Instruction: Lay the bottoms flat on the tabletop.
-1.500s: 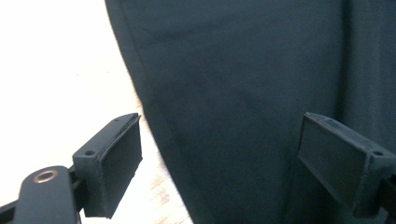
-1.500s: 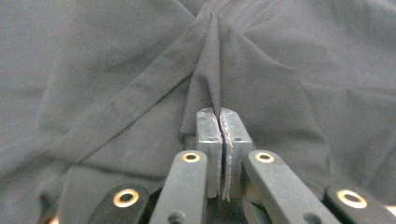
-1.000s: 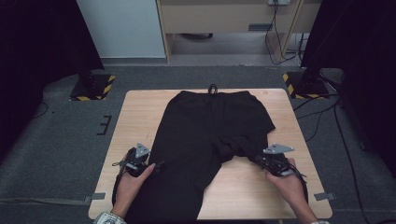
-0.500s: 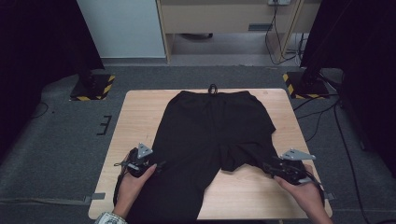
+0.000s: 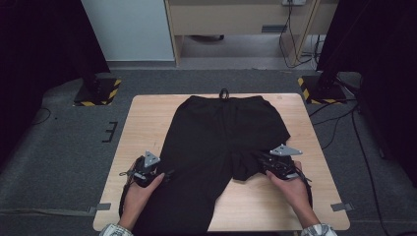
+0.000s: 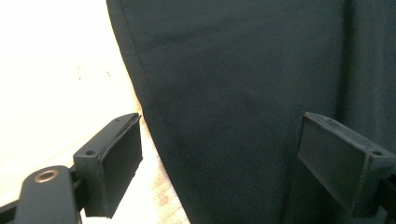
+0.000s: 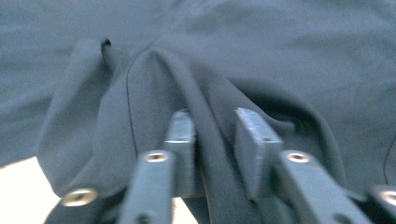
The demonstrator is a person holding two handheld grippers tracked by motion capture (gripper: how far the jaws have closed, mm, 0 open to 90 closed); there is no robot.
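Black trousers lie flat on the wooden table, waistband at the far edge. My left gripper rests at the left leg's outer edge. In the left gripper view it is open, its jaws wide apart over the cloth and the seam. My right gripper is at the short right leg. Its jaws have just been closing, and in the right gripper view they pinch a raised fold of the cloth.
A drawstring loop hangs over the table's far edge. Stand bases with yellow-black stripes sit on the carpet at back left and back right, with cables on the floor at the right. Bare wood flanks the trousers.
My right hand swung out to the right, then came back left onto the right leg, whose end now lies bunched inward. The left hand stayed put.
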